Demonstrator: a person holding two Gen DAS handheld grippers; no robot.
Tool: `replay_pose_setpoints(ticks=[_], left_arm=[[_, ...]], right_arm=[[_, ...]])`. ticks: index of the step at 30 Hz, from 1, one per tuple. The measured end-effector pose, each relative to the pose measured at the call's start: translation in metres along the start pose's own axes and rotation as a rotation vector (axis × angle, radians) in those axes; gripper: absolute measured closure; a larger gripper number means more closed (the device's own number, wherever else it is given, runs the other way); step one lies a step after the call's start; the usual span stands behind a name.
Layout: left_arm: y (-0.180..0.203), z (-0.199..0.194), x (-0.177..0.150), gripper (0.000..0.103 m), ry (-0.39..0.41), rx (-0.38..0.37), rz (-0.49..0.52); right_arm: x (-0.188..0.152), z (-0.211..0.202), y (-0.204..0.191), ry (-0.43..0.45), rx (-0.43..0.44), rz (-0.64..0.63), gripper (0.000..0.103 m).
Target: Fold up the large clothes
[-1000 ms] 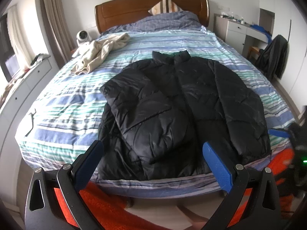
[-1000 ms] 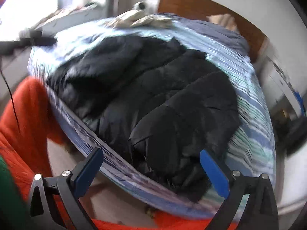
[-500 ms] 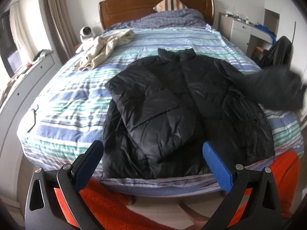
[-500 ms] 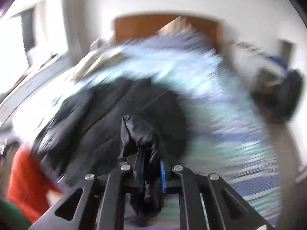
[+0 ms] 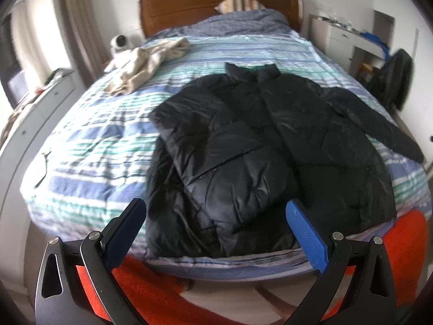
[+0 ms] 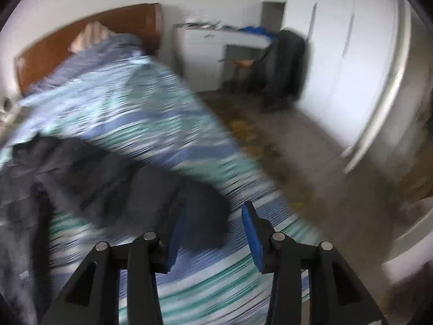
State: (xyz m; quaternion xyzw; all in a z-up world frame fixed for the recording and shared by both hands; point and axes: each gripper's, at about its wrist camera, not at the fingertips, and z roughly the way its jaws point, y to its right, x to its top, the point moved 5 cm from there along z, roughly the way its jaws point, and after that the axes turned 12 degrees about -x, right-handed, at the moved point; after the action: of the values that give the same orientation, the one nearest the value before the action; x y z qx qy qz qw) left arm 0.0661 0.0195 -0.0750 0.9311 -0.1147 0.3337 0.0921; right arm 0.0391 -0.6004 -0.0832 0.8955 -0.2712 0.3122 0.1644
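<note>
Left wrist view showed the whole black puffer jacket (image 5: 265, 146) lying flat on a striped bedspread (image 5: 102, 140), collar toward the wooden headboard (image 5: 216, 2). One sleeve (image 5: 224, 168) was folded across the chest, while the other sleeve (image 5: 379, 124) stretched out to the bed's right edge. The left gripper (image 5: 216, 227) hovered off the foot of the bed with its blue fingers (image 5: 308, 233) spread wide, holding nothing. A cream garment (image 5: 146, 65) lay crumpled near the pillows, well apart from the jacket.

Right wrist view (heavily motion-blurred) showed what the other did not: the outstretched sleeve's cuff (image 6: 208, 216) lying on the bedspread between the right gripper's (image 6: 213, 230) parted fingers, with a gap beside the right-hand pad. Whether the left-hand pad touched the cuff could not be told through the blur. Beyond the bed's side edge lay open grey floor (image 6: 311, 140), reaching a white dresser (image 6: 205, 54) and a chair draped with a dark coat (image 6: 286, 65).
</note>
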Motion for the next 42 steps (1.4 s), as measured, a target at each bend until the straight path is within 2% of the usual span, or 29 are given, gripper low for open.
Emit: replay_pose_setpoints(ticks=[4, 6, 9, 12, 14, 15, 16, 18, 20, 23, 24, 25, 27, 28, 30, 31, 33, 35, 37, 40, 42], left_arm=[[0.017, 0.035, 0.001, 0.000, -0.090, -0.146, 0.174], [0.028, 0.053, -0.001, 0.000, -0.116, -0.164, 0.268], [0.038, 0.091, -0.005, 0.000, -0.159, -0.182, 0.378], [0.028, 0.133, -0.005, 0.002, -0.231, -0.159, 0.359], [0.020, 0.139, 0.001, 0.034, -0.223, -0.186, 0.315], [0.015, 0.137, 0.004, 0.069, -0.212, -0.186, 0.290], [0.004, 0.129, 0.013, 0.078, -0.193, -0.187, 0.241], [-0.023, 0.108, 0.031, 0.081, -0.134, -0.215, 0.142], [-0.073, 0.073, 0.055, 0.081, -0.044, -0.158, 0.031], [-0.176, 0.020, 0.083, 0.079, 0.083, -0.042, -0.155], [-0.218, 0.005, 0.087, 0.075, 0.122, 0.024, -0.232], [-0.268, -0.011, 0.087, 0.064, 0.163, 0.114, -0.329], [-0.340, -0.033, 0.076, 0.049, 0.223, 0.280, -0.450], [-0.371, -0.040, 0.066, 0.045, 0.232, 0.354, -0.508], [-0.409, -0.047, 0.045, 0.049, 0.202, 0.440, -0.597], [-0.415, -0.050, 0.036, 0.049, 0.192, 0.448, -0.620], [-0.405, -0.053, 0.019, 0.049, 0.188, 0.386, -0.630], [-0.378, -0.045, 0.007, 0.043, 0.147, 0.293, -0.601], [-0.331, -0.029, 0.001, 0.025, 0.090, 0.154, -0.549], [-0.257, 0.005, -0.002, 0.020, -0.020, -0.058, -0.428], [-0.206, 0.028, -0.001, 0.020, -0.086, -0.137, -0.326]], right_arm=[[-0.055, -0.033, -0.064, -0.057, 0.254, -0.063, 0.054], [-0.077, -0.049, -0.108, -0.082, 0.345, -0.114, 0.054], [-0.103, -0.071, -0.157, -0.080, 0.402, -0.212, 0.054], [-0.120, -0.089, -0.191, -0.056, 0.424, -0.308, 0.054], [-0.126, -0.098, -0.198, -0.044, 0.430, -0.342, 0.054], [-0.127, -0.105, -0.201, -0.031, 0.431, -0.358, 0.054], [-0.128, -0.111, -0.200, -0.019, 0.430, -0.366, 0.054], [-0.127, -0.119, -0.201, 0.003, 0.429, -0.371, 0.054], [-0.122, -0.125, -0.202, 0.020, 0.424, -0.363, 0.054], [-0.112, -0.134, -0.197, 0.041, 0.433, -0.336, 0.054], [-0.110, -0.133, -0.200, 0.044, 0.438, -0.332, 0.054], [-0.108, -0.133, -0.203, 0.047, 0.441, -0.332, 0.054], [-0.105, -0.131, -0.210, 0.048, 0.441, -0.334, 0.054], [-0.105, -0.128, -0.212, 0.044, 0.437, -0.335, 0.054], [-0.106, -0.123, -0.213, 0.030, 0.422, -0.322, 0.048], [-0.107, -0.120, -0.211, 0.018, 0.419, -0.310, 0.042], [-0.112, -0.108, -0.204, -0.026, 0.419, -0.274, 0.038], [-0.117, -0.094, -0.198, -0.084, 0.435, -0.238, 0.038], [-0.125, -0.074, -0.191, -0.172, 0.471, -0.178, 0.038], [-0.135, -0.052, -0.189, -0.259, 0.514, -0.129, 0.038], [-0.142, -0.045, -0.195, -0.284, 0.532, -0.144, 0.038]])
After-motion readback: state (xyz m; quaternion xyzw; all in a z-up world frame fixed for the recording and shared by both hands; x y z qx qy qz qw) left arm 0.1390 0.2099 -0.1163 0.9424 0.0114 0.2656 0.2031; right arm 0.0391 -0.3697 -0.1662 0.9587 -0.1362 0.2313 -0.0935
